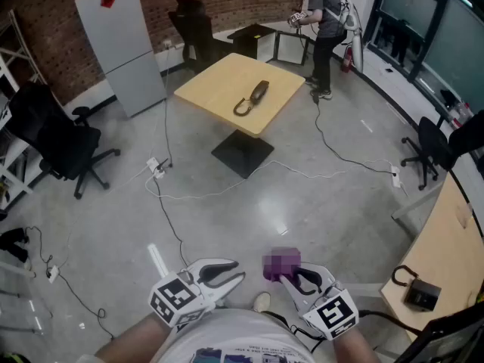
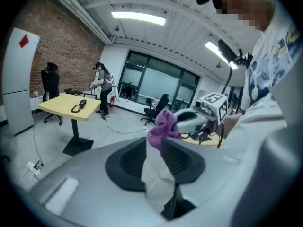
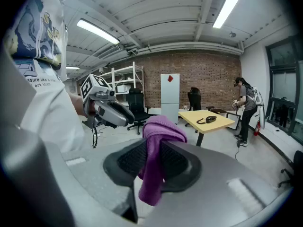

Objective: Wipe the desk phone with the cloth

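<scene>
The black desk phone (image 1: 255, 95) lies far off on a square yellow table (image 1: 219, 78); it also shows small in the left gripper view as the phone (image 2: 79, 105) and in the right gripper view as the phone (image 3: 207, 119). Close to my body, my right gripper (image 1: 290, 278) is shut on a purple cloth (image 1: 281, 264). The cloth (image 3: 158, 131) hangs folded between its dark pads. My left gripper (image 1: 231, 273) sits beside it, jaws a little apart with nothing between them. Through their gap I see only floor and the cloth (image 2: 163, 124) beyond.
A person (image 1: 325, 21) stands behind the table. A white cabinet (image 1: 121, 44) is at the back left, black office chairs (image 1: 64, 146) at the left and right. Cables (image 1: 170, 195) trail across the grey floor. A wooden desk (image 1: 446, 263) runs along the right edge.
</scene>
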`<move>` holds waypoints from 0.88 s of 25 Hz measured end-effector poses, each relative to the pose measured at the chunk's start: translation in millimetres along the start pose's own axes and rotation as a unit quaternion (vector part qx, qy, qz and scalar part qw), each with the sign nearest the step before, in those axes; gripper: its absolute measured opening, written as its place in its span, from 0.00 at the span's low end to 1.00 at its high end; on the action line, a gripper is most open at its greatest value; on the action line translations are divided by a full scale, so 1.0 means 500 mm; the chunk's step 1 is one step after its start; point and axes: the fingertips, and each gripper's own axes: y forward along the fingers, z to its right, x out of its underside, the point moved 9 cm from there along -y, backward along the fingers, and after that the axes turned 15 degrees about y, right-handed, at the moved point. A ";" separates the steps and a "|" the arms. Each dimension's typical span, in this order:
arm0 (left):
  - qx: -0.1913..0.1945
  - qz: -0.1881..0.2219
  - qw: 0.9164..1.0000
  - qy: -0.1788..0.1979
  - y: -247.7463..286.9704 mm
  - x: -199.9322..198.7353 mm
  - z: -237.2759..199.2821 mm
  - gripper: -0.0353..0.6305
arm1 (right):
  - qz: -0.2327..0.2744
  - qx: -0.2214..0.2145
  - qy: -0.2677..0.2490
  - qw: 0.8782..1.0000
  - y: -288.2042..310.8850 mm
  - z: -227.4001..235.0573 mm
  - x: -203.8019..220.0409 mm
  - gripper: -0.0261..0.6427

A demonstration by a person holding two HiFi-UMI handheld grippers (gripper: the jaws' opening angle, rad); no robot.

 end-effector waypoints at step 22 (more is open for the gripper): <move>-0.034 0.009 0.999 -0.039 -0.143 0.111 -0.173 0.24 | 0.006 0.027 0.022 0.999 0.163 -0.072 -0.059 0.17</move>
